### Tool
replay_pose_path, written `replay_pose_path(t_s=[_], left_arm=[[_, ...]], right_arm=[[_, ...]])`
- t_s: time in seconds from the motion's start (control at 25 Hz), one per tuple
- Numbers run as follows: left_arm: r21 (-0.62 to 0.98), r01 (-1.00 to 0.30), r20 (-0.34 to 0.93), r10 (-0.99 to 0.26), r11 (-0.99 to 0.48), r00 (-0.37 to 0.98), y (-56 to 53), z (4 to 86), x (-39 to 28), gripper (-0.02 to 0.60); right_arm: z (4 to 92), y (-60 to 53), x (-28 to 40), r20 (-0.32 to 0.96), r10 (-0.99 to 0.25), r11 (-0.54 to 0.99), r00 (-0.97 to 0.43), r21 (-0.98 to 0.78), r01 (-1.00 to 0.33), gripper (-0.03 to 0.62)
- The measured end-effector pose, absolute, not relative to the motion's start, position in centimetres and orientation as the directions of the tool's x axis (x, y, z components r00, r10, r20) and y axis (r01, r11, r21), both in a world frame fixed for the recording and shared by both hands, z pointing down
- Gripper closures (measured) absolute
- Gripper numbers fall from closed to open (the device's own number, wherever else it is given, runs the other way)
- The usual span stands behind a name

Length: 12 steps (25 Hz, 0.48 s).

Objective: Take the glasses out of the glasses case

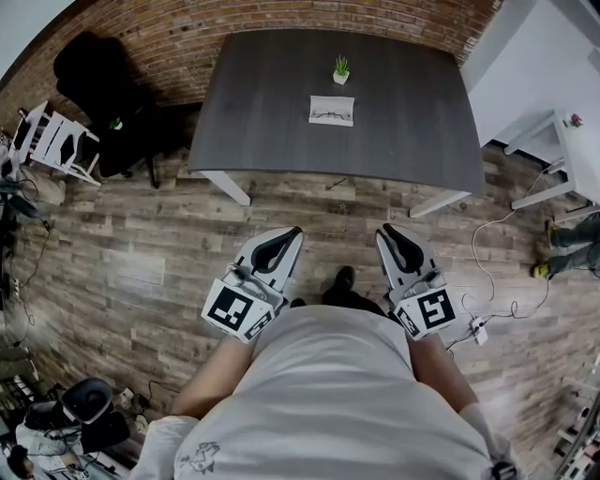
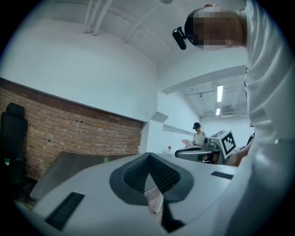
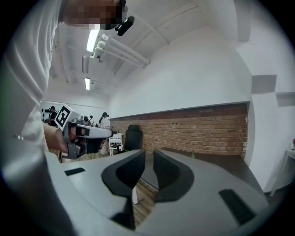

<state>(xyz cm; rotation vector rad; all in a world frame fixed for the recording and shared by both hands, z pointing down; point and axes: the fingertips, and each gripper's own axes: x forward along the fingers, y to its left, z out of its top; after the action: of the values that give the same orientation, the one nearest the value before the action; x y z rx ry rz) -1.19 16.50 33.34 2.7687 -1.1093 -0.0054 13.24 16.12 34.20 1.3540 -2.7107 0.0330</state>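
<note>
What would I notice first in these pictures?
The left gripper and the right gripper, grey and black, poke out before a person's white shirt, low in the head view. Farther off, a dark table stands by a brick wall, bearing a white case with glasses and a small plant.

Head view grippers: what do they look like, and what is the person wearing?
The left gripper and the right gripper have pale grey shells with black ribbed pads lining the jaws. Each carries a cube with black-and-white square markers. No cables show on them. The person wears a white short-sleeved T-shirt.
</note>
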Motion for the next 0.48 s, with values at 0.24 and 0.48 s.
replay_pose_path(t_s=[0.24, 0.48], left_arm=[[0.138, -0.697, 0.068, -0.695, -0.704, 0.716, 12.6, 33.4, 3.1, 0.571], [0.126, -0.719, 0.087, -0.715, -0.683, 0.694, 9.6, 33.3, 6.5, 0.571]], right_arm=[[34.8, 11.6, 17.1, 0.116, -0.767, 0.634, -0.631, -0.007, -0.773, 0.472], [35.6, 8.1, 20.4, 0.128, -0.730, 0.675, -0.672, -0.024, -0.738, 0.422]])
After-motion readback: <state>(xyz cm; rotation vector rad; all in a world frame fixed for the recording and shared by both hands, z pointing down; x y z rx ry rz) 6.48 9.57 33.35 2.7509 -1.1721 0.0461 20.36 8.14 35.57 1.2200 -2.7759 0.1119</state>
